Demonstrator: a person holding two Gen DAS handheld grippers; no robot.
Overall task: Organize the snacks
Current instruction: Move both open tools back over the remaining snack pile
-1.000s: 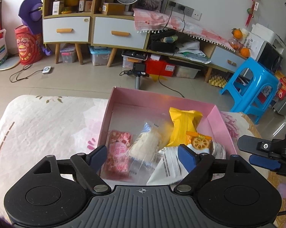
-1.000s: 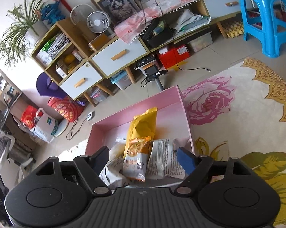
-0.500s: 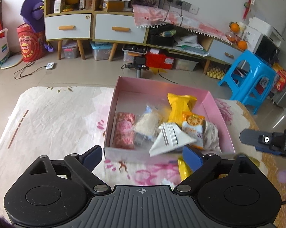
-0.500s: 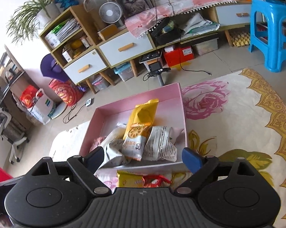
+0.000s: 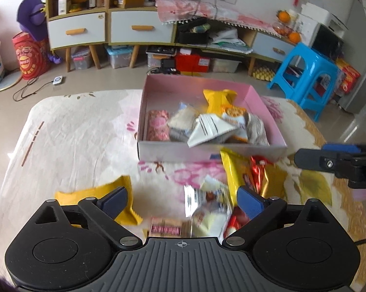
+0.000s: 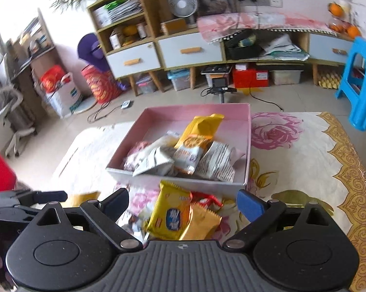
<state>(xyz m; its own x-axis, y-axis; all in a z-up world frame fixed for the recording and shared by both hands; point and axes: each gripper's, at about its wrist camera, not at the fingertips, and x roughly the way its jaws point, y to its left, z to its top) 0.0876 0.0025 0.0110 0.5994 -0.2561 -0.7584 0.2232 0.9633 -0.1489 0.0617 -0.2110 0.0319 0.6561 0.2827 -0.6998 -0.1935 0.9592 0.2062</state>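
While both grippers are hanging over the loose snacks, nothing is being held. The left gripper (image 5: 181, 199) is standing with its jaws wide apart, and they have just been opening, with nothing pressed between them. The right gripper (image 6: 183, 200) is the same, jaws apart and just opened, empty. The pink box (image 5: 268, 112) is sitting on the flowery cloth (image 5: 81, 131) and is already holding several packets. More snacks are lying just in front of the box: a yellow packet (image 6: 170, 215), a shiny white packet (image 5: 207, 203) and a flat yellow wrapper (image 5: 95, 192). I think the picking-up step is starting. Next, one gripper needs to go down around a loose packet, squeeze gently, and carry it over the box wall.
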